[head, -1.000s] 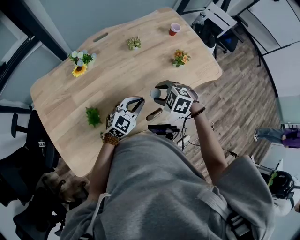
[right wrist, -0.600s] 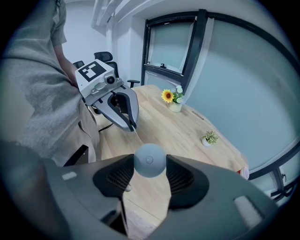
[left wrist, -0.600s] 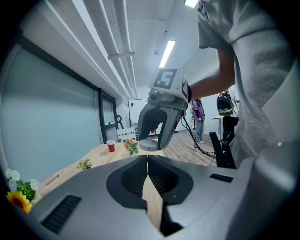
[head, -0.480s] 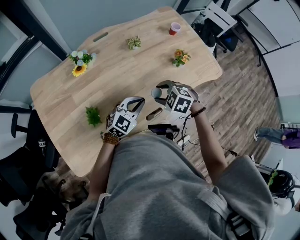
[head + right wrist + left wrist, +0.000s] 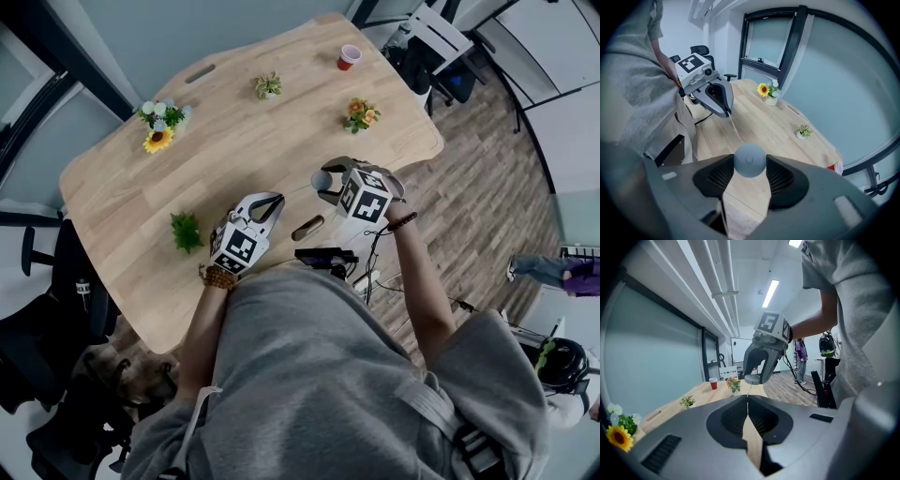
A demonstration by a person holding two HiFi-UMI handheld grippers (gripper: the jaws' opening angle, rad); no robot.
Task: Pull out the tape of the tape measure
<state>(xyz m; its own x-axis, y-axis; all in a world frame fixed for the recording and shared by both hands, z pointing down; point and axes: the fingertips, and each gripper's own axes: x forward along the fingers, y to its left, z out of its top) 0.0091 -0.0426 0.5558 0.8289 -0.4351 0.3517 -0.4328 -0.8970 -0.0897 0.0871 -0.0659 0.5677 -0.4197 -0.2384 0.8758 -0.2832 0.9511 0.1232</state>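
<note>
Your right gripper (image 5: 325, 183) pinches the round grey tape measure (image 5: 750, 160) between its jaws. Your left gripper (image 5: 271, 202), jaws pressed together, nips the thin tape (image 5: 734, 125) stretched between both grippers.

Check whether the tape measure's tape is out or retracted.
Out: a thin tape runs from the round case in the right gripper to the shut left gripper.

The tape measure (image 5: 750, 160) is a small round grey-blue case, pinched between the right gripper's (image 5: 324, 182) jaws. Its thin pale tape (image 5: 735, 129) runs out straight into the left gripper's (image 5: 274, 200) closed jaws.
</note>
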